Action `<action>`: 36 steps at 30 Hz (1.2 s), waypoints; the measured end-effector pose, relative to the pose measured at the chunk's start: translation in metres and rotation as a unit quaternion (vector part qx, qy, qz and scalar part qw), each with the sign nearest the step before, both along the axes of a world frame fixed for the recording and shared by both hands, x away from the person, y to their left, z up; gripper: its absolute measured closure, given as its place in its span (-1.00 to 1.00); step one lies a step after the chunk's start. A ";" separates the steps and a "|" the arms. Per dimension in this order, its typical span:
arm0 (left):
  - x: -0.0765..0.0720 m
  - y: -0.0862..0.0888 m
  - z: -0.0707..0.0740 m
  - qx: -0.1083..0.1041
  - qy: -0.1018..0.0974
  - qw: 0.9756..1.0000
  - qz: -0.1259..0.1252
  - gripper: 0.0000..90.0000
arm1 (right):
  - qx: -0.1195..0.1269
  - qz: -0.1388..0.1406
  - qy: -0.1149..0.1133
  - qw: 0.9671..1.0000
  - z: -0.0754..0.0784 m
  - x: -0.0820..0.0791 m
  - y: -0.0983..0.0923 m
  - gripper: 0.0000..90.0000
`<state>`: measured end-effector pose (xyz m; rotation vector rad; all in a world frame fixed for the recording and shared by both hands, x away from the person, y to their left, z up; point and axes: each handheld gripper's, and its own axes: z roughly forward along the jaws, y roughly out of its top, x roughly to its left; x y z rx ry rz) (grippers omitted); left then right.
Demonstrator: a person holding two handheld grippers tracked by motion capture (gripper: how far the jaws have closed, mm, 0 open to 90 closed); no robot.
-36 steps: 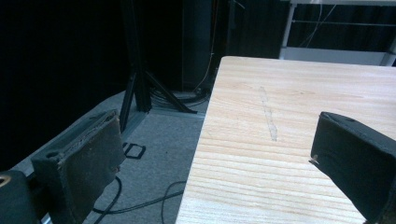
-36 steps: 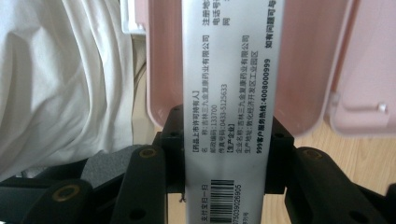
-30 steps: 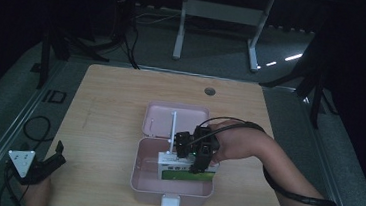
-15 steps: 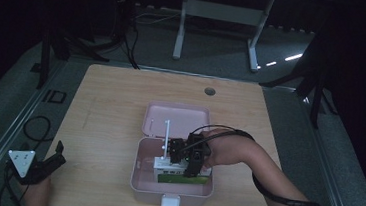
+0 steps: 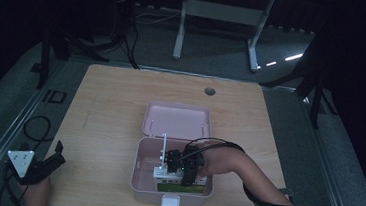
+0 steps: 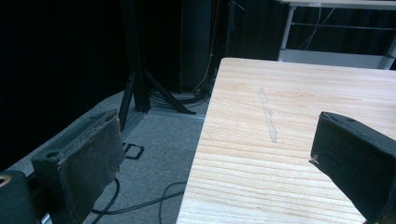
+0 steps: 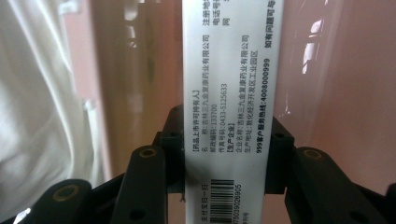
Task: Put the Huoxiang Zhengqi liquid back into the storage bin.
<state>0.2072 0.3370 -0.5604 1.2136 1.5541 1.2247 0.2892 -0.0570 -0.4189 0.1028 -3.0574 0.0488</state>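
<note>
Lower and nearer the person than a second ago, the right gripper is reaching into the open pink case, its jaws clamped on a slim white carton standing on edge inside. Chinese print, the number 4008000999 and a barcode are showing along the carton's side. A green packet is lying just beside it. The left gripper is idling spread wide off the wooden table's near-left corner.
</note>
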 end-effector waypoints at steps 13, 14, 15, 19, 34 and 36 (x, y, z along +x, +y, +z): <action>0.000 0.001 0.000 -0.001 -0.001 1.000 0.000 -0.94 | -0.001 0.011 0.016 1.000 -0.035 -0.001 0.004 0.37; 0.000 0.000 0.000 -0.001 -0.001 1.000 0.000 -0.94 | -0.002 0.011 0.017 1.000 -0.038 -0.001 0.004 0.37; 0.000 0.000 0.000 0.001 0.001 1.000 0.000 -0.94 | -0.004 0.010 0.016 1.000 -0.040 -0.001 0.004 0.37; 0.001 0.000 0.000 0.002 0.002 1.000 -0.001 -0.94 | 0.002 0.008 0.021 1.000 -0.043 0.000 0.000 0.37; 0.001 -0.001 0.000 0.003 0.002 1.000 -0.001 -0.94 | -0.004 0.007 0.024 1.000 -0.028 -0.005 -0.008 0.18; 0.001 -0.001 0.000 0.003 0.002 1.000 -0.001 -0.94 | -0.002 0.007 0.022 1.000 -0.025 -0.005 -0.009 0.16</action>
